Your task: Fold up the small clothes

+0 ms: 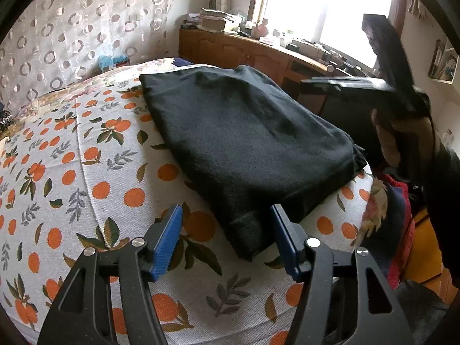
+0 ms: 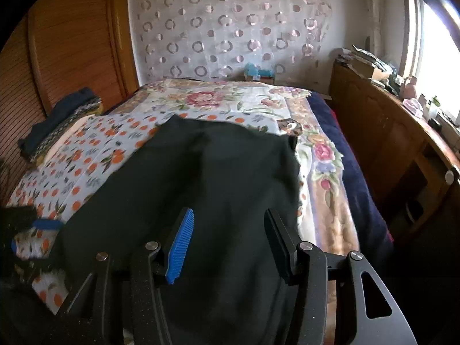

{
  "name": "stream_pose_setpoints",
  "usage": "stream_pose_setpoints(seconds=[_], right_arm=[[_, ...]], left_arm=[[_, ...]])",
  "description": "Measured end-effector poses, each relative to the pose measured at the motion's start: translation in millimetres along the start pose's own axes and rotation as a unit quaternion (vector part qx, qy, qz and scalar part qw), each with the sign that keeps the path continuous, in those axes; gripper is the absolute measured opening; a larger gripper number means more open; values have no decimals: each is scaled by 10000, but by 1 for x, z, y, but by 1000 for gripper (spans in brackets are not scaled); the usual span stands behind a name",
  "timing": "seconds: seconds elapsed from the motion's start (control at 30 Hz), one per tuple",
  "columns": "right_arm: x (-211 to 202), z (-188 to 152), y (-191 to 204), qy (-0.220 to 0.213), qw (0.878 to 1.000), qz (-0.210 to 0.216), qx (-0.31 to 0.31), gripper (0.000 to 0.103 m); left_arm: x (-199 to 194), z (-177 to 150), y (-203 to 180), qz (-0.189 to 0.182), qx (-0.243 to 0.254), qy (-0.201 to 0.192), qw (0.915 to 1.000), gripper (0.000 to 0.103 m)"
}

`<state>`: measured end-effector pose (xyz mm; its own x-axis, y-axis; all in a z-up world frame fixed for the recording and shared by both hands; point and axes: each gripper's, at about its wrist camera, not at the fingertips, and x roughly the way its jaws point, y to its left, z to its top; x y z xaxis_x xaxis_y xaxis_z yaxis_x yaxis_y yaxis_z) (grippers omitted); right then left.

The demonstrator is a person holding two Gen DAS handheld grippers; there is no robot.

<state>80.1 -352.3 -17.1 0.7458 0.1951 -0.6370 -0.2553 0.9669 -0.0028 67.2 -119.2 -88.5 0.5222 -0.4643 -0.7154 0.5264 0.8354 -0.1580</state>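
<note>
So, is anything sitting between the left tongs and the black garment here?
Nothing visible. The left tongs are open with the near corner of the black garment right between the fingers; only the orange-print bedsheet lies beneath. The right tongs are open over the same cloth.

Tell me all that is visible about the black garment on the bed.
The black garment is a dark, matte knit, folded into a rough rectangle with soft creases. It lies flat on the orange-print cover, near the bed's edge. A thicker folded corner points toward the open left gripper, which does not grip it. The open right gripper hangs over it.
</note>
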Motion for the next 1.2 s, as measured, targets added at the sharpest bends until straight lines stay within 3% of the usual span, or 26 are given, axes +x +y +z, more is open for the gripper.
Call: stream_pose_setpoints(seconds=[0.13, 0.33, 0.43, 0.47, 0.5, 0.57, 0.87, 1.07, 1.2], right_arm=[[-10, -17, 4, -11, 10000, 34, -90, 66], [-27, -34, 20, 82, 9990, 374, -226, 67], [-33, -40, 24, 131, 9983, 466, -320, 67], [-35, -41, 25, 143, 9981, 492, -354, 67], [-35, -42, 27, 162, 9978, 520, -381, 67], [-35, -43, 28, 185, 9972, 583, -442, 67], [-42, -50, 44, 223, 9939, 663, -853, 67], [-27, -46, 20, 326, 9952, -31, -918, 67], [-21, -44, -1, 364, 9946, -196, -952, 65]], left_arm=[[2, 0, 0, 3, 0, 45, 10000, 63], [10, -1, -3, -31, 34, 264, 9996, 62], [12, 0, -5, -100, 43, 329, 9994, 48], [12, 0, -6, -190, 33, 362, 9992, 39], [12, 0, -6, -266, 11, 381, 9989, 23], [11, 2, -8, -394, 0, 413, 9984, 7], [-36, 44, -20, -479, 63, -443, 9979, 4], [-44, 65, -22, -379, 24, -759, 9964, 4], [-43, 72, -16, -353, -34, -813, 9961, 4]])
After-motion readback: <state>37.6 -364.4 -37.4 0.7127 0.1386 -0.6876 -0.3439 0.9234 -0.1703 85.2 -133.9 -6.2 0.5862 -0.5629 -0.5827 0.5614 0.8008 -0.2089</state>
